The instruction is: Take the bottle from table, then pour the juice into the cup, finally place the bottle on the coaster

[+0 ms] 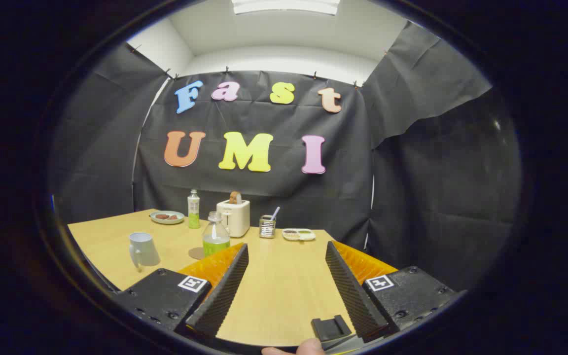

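A clear bottle (215,234) with green juice in its lower part stands upright on the wooden table (274,291), just beyond the tip of the left finger. A round brown coaster (195,253) lies flat at the bottle's left, partly behind it. Further left stands a pale blue cup (143,249) with a handle. My gripper (286,246) hovers above the table with its fingers wide apart and nothing but bare tabletop between them. The bottle stands left of that gap, not inside it.
At the back of the table are a slim bottle (194,209) with green liquid, a plate (167,217) of food, a white toaster (234,217), a mesh utensil holder (267,227) and a small divided dish (299,234). The table's right edge falls off beside the right finger.
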Tool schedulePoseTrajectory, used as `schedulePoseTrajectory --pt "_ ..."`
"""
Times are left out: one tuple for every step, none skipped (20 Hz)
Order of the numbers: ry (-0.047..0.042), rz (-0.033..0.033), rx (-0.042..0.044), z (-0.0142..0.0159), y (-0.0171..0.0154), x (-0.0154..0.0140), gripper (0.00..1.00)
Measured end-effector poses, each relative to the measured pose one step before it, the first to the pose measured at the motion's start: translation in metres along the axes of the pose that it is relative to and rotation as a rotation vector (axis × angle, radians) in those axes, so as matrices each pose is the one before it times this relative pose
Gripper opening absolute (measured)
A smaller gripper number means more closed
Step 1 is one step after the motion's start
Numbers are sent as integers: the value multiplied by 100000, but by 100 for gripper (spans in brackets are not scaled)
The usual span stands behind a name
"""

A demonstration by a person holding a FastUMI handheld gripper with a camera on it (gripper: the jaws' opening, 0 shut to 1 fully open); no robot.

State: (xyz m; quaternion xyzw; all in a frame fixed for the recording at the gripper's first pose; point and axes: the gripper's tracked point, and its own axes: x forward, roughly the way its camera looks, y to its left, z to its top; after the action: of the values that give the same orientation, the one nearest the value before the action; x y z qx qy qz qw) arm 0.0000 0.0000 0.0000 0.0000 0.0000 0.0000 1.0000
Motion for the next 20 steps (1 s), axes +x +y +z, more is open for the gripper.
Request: schedulePoseTrajectory --pt "-149 374 833 90 69 67 100" --pt "61 -68 280 -248 -74 108 100" --pt "133 53 455 -84 -27 72 100" --pt "168 316 610 -84 155 91 100" --pt "78 100 229 19 46 62 100" --pt "-224 64 -128 10 -3 49 100" --pt "-388 -28 -554 139 11 -33 100" --pt "-580 -54 -821 68 71 -5 100" --pt "-591 34 -980 247 148 -38 100" --pt "-779 -70 -1083 45 109 23 100" --pt "-960 -252 -1092 207 95 -23 100" --pt "-803 -204 -1011 155 40 -23 100" --pt "-406 21 -631 53 161 -54 100" --pt "-255 148 -476 -19 163 71 100" --pt "-175 367 -166 104 155 118 100" --pt "189 455 -158 -92 198 77 100" --pt "184 423 257 -92 157 103 100" --pt "501 394 231 -132 146 118 100" --pt "513 261 294 -105 148 157 100" --pt "461 44 143 -109 -90 78 100"
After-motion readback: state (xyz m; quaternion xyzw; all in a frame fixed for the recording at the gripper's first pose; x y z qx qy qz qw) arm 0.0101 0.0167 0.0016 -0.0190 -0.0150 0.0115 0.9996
